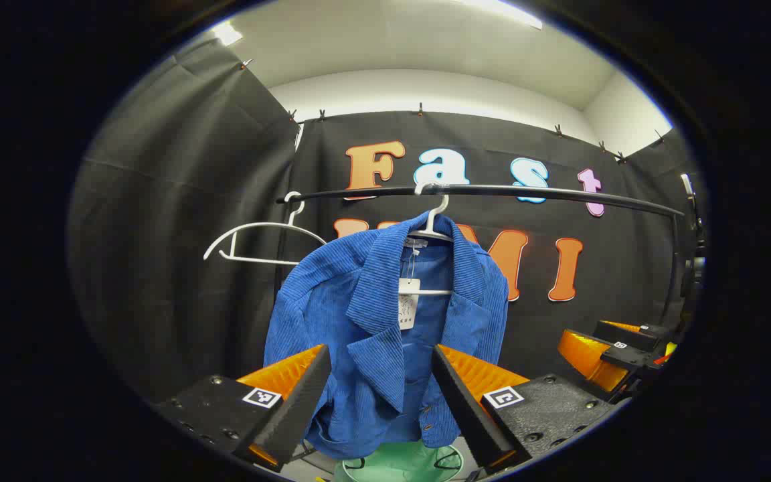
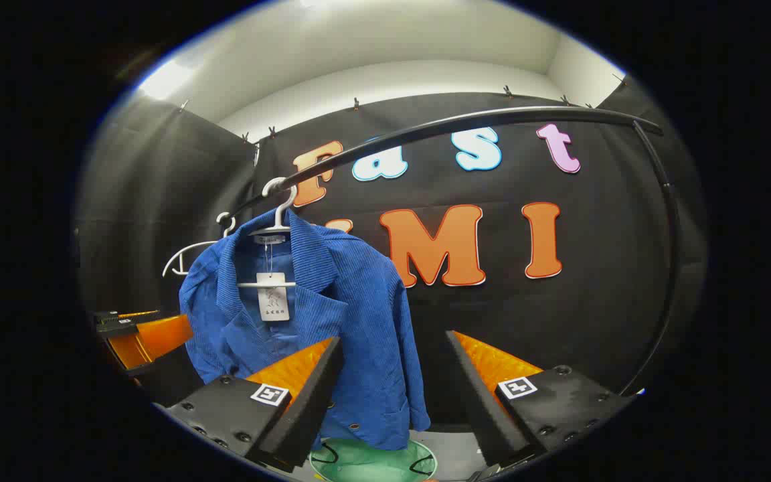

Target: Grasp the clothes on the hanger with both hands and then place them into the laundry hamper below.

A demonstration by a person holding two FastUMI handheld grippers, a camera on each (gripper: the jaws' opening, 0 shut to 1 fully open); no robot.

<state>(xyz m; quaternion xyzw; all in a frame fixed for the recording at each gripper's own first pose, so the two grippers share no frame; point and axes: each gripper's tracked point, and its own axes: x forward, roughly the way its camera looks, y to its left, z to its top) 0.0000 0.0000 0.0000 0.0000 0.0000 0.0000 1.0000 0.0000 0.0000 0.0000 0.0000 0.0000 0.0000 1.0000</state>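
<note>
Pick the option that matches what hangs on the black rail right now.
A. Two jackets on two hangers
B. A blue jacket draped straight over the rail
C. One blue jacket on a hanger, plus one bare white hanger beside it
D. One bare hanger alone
C: the blue jacket hangs from a white hanger hooked on the rail, and a second, bare hanger hangs beside it.

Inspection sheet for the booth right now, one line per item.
Surface: pale floor under the rail.
Job's things: blue jacket on white hanger; green hamper below it.
Clutter: spare empty hanger on the rail.
Grippers: left gripper open, framing the jacket, not touching; right gripper open, jacket's edge between the fingers, no contact seen.
Cables: nothing seen.
Surroundings: black cloth wall, white ceiling.
</note>
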